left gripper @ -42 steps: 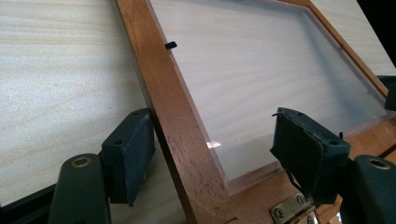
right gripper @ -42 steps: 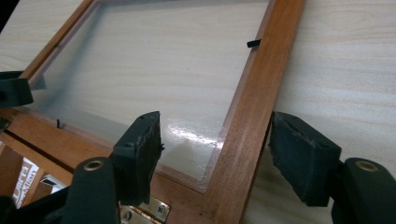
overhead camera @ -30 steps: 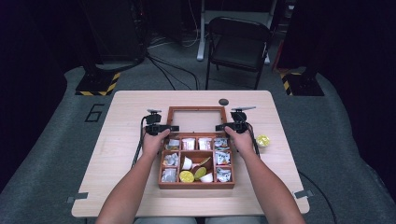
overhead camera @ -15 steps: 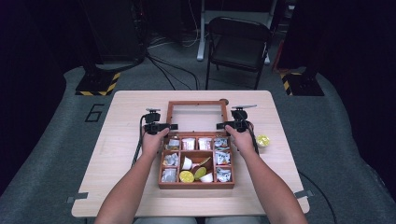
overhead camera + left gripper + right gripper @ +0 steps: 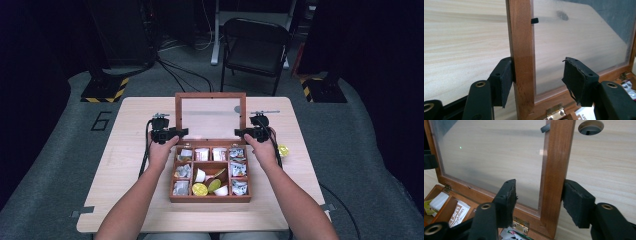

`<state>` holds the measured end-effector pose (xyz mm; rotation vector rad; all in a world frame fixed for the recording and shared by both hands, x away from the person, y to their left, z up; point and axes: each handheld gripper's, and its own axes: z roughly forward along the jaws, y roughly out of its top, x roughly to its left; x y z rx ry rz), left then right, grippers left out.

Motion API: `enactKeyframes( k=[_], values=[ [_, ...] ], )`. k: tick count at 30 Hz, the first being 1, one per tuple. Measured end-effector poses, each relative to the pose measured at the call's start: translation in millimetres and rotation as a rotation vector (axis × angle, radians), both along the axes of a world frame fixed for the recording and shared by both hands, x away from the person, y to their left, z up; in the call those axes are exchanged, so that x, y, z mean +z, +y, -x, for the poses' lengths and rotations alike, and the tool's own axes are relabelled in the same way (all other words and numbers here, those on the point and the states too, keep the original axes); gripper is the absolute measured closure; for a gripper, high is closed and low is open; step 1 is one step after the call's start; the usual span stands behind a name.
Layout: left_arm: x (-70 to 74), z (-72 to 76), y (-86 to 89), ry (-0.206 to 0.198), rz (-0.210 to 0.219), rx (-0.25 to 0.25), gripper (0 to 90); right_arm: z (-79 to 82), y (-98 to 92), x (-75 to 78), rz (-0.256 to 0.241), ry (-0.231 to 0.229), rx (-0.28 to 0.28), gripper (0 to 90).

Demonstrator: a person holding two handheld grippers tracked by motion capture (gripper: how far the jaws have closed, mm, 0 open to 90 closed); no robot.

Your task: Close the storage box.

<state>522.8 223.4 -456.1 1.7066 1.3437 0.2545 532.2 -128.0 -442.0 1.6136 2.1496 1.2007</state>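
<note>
1. Wooden tea box (image 5: 210, 192) sits mid-bench on the light wood bench (image 5: 125, 200), near the person's edge; its compartments hold sachets, small white cups and yellow-green pods.
2. Glass-paned lid (image 5: 210, 117) stands raised at the box's far side, hinged at the back on brass hinges (image 5: 520, 224); the pane is see-through, bench grain visible behind it.
3. Left gripper (image 5: 176, 133) is at the lid's left frame post (image 5: 521, 57). In the left gripper view one finger pad (image 5: 505, 82) touches the post's outer face; the other pad (image 5: 574, 77) stands apart on the glass side. Fingers are spread around the post, not clenched.
4. Right gripper (image 5: 243, 133) is at the lid's right frame post (image 5: 554, 177). In the right gripper view the outer pad (image 5: 574, 202) touches the post; the inner pad (image 5: 507, 198) sits in front of the glass w/ a gap to the wood. Fingers likewise spread, straddling the post.
5. Both hands hold the grippers level, either side of the lid, forearms coming in from the bottom edge.
6. Small yellow item (image 5: 283, 150) lies on the bench just right of the right hand (image 5: 262, 150).
7. Round hole (image 5: 591, 127) in the bench top lies beyond the lid's right post.
8. Folding chair (image 5: 257, 47) stands on the floor beyond the bench.
</note>
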Motion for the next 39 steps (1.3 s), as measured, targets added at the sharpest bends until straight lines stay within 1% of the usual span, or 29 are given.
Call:
enactKeyframes(
  k=[1, 2, 3, 6, 8, 10, 12, 13, 15, 18, 19, 20, 21, 24, 26, 28, 29, 33, 35, 38, 39],
  values=[
    [1.2, 2.7, -0.1, -0.012, 0.000, 0.002, 41.0, 1.0, -0.6, 0.6, 0.006, -0.015, 0.009, 47.2],
    [2.0, 5.4, 0.8, -0.026, -0.002, -0.003, 41.0, 3.8, -0.1, 2.5, 0.010, -0.020, 0.009, 47.2],
    [1.8, 7.6, 0.7, -0.040, 0.007, 0.002, 41.0, 6.2, 0.4, 3.7, 0.014, -0.029, 0.010, 47.2],
    [2.7, 16.7, 3.1, -0.084, 0.003, -0.013, 41.9, 13.9, 1.2, 6.3, 0.037, -0.071, 0.018, 47.0],
    [3.5, 21.9, 3.4, -0.096, 0.017, -0.014, 41.9, 20.3, 0.5, 7.8, 0.034, -0.094, 0.024, 47.0],
    [5.2, 27.5, 4.4, -0.109, 0.031, -0.019, 41.9, 24.4, -1.5, 8.4, 0.019, -0.099, 0.027, 47.0],
    [7.1, 31.0, 5.0, -0.124, 0.015, -0.034, 41.7, 29.2, -3.8, 9.5, -0.010, -0.103, 0.026, 48.0],
    [8.6, 33.4, 4.1, -0.132, 0.017, -0.036, 41.4, 30.6, -4.1, 9.9, -0.025, -0.104, 0.025, 47.9],
    [11.8, 36.8, 3.3, -0.145, 0.007, -0.044, 39.9, 34.2, -3.6, 11.7, -0.025, -0.104, 0.030, 46.5],
    [16.2, 41.5, 3.5, -0.164, -0.001, -0.058, 38.3, 40.5, -2.6, 13.3, 0.008, -0.126, 0.037, 46.1],
    [17.9, 43.7, 4.0, -0.178, -0.002, -0.062, 38.1, 42.2, -3.5, 14.0, 0.008, -0.130, 0.042, 46.1],
    [19.4, 46.4, 4.3, -0.189, 0.007, -0.059, 38.1, 44.1, -4.8, 15.2, 0.001, -0.135, 0.047, 45.9],
    [21.3, 48.8, 5.5, -0.197, 0.006, -0.064, 38.0, 46.2, -6.1, 16.7, -0.008, -0.137, 0.047, 45.8],
    [28.2, 56.4, 8.6, -0.202, 0.010, -0.079, 38.1, 52.8, -10.3, 23.1, -0.032, -0.152, 0.068, 45.5],
    [32.1, 60.3, 9.5, -0.209, 0.006, -0.076, 38.2, 56.6, -11.2, 27.1, -0.039, -0.162, 0.077, 45.1],
    [36.9, 65.1, 9.8, -0.212, 0.010, -0.078, 38.0, 61.0, -11.3, 31.3, -0.040, -0.173, 0.084, 44.3],
    [39.6, 67.8, 10.1, -0.222, 0.002, -0.085, 38.0, 63.2, -11.5, 33.3, -0.035, -0.176, 0.088, 44.1],
    [47.5, 77.5, 10.6, -0.240, -0.018, -0.110, 38.1, 72.4, -13.2, 42.2, -0.033, -0.192, 0.109, 45.1],
    [53.0, 83.4, 12.5, -0.260, -0.021, -0.126, 38.3, 78.7, -13.9, 47.9, -0.014, -0.205, 0.123, 46.5],
    [60.7, 93.2, 16.2, -0.293, -0.023, -0.143, 39.0, 87.4, -14.5, 55.9, -0.005, -0.222, 0.137, 46.5],
    [62.5, 95.8, 17.4, -0.291, -0.023, -0.145, 39.7, 90.3, -14.6, 58.4, -0.004, -0.229, 0.145, 46.6]
  ],
)
